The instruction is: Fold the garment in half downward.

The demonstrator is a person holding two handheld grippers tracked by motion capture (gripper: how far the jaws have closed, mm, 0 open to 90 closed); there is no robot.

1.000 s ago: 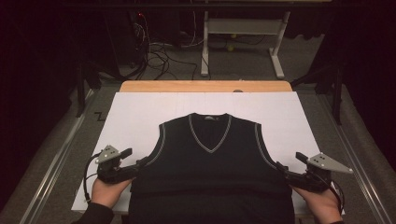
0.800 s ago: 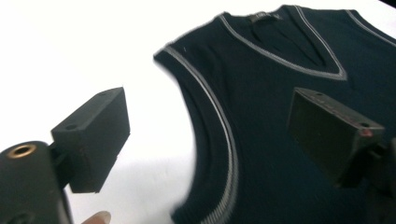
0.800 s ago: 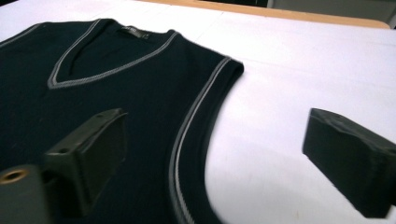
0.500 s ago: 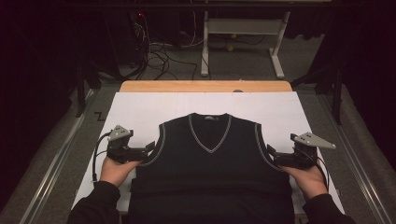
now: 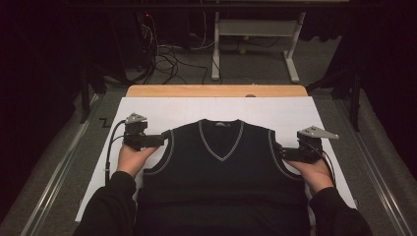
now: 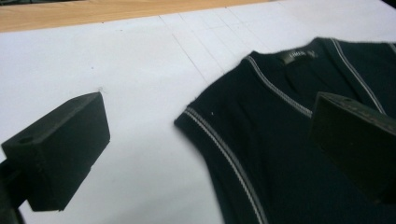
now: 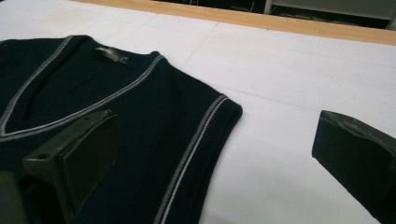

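We've got the vest (image 5: 221,172) flat on the white surface (image 5: 295,110), collar toward the far edge, hem at the near edge. L gripper (image 5: 158,141) and R gripper (image 5: 281,153) sit at the armholes, both released. Their jaws have just been opening; in the gripper views each pair straddles a shoulder edge w/o pressing it. We judge we're between grips, lining up on the shoulders. Next: lower the jaws onto each shoulder corner, clench on both layers evenly, then fold.
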